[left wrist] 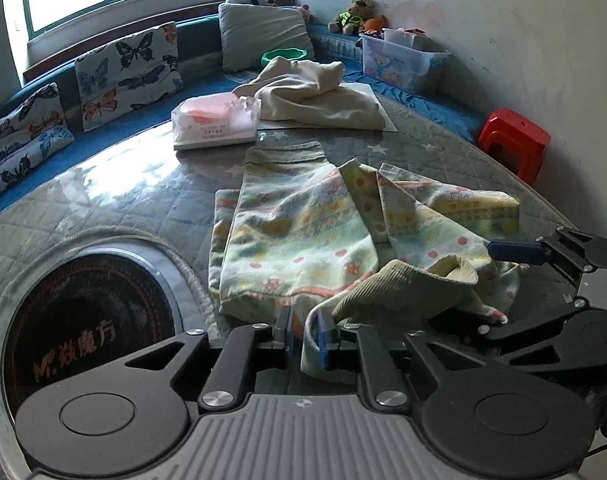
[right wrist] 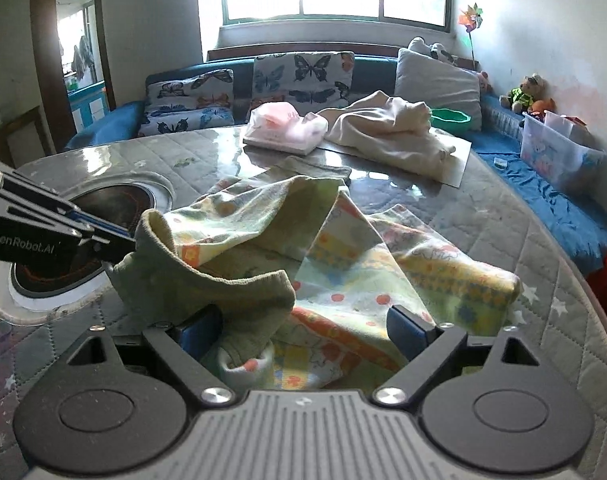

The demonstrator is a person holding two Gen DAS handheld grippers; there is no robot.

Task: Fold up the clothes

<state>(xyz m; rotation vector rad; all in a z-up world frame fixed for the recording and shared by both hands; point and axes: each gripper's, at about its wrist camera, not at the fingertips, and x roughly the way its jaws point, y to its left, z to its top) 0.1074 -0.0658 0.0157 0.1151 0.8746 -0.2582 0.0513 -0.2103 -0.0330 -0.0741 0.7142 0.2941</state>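
Observation:
A pastel patterned child's garment [left wrist: 303, 232] with an olive ribbed cuff [left wrist: 387, 284] lies partly folded on the quilted table [left wrist: 123, 192]. My left gripper [left wrist: 304, 334] is nearly shut and pinches the cuff edge at the near side. In the right wrist view the garment [right wrist: 343, 264] lies between the wide-apart fingers of my right gripper [right wrist: 303, 332], which is open around the cloth. The left gripper's tip [right wrist: 115, 236] shows at the cuff's left edge. The right gripper [left wrist: 515, 250] enters the left wrist view from the right.
A cream garment [left wrist: 315, 96] on a white board and a pink tissue pack [left wrist: 215, 120] lie at the table's far side. A round black hob [left wrist: 87, 320] is set into the table at the left. Butterfly cushions, a plastic box [left wrist: 399, 60] and a red stool [left wrist: 515, 140] stand beyond.

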